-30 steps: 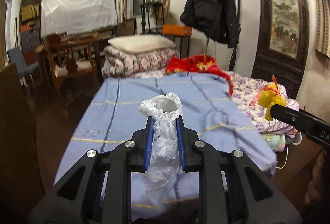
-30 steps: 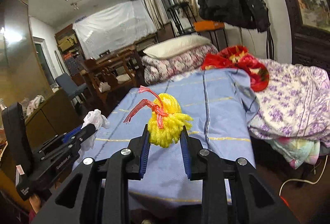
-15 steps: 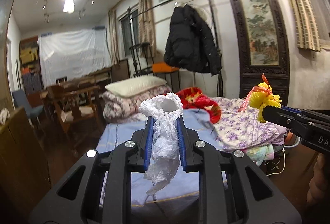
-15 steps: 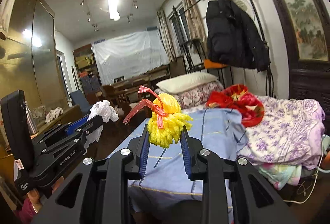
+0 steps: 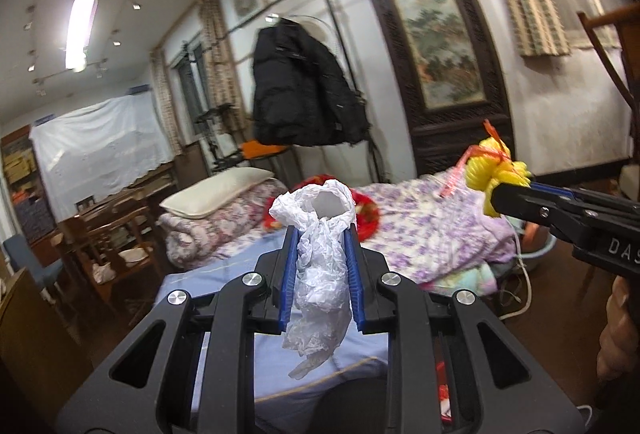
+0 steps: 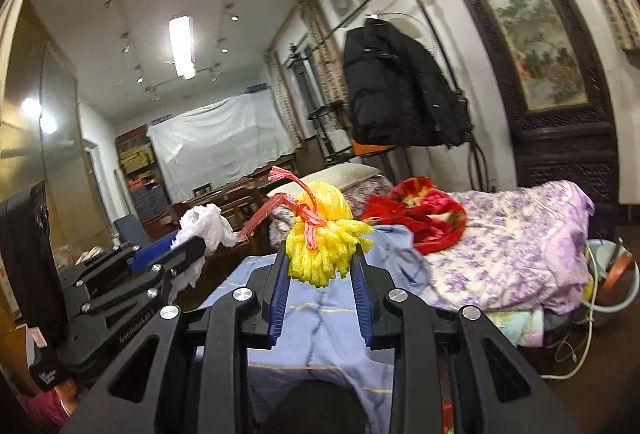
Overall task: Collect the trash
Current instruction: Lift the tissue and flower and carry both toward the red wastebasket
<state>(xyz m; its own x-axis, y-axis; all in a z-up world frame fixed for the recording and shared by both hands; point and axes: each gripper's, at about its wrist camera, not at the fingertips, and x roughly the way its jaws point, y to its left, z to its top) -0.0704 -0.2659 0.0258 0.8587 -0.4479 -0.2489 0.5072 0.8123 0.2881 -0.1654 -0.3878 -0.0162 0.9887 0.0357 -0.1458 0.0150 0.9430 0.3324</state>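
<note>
Crumpled white plastic bag [image 5: 320, 266] sits pinched between the blue pads of your left gripper [image 5: 320, 234], held in the air above the blue bedspread [image 5: 276, 354]; your right gripper shows at the right edge, carrying its load. From the right wrist, your right gripper [image 6: 322, 266] is clamped on a yellow mesh bundle [image 6: 326, 250] tied with red strip, above the same bedspread [image 6: 320, 330]; the white bag [image 6: 204, 226] shows at left.
</note>
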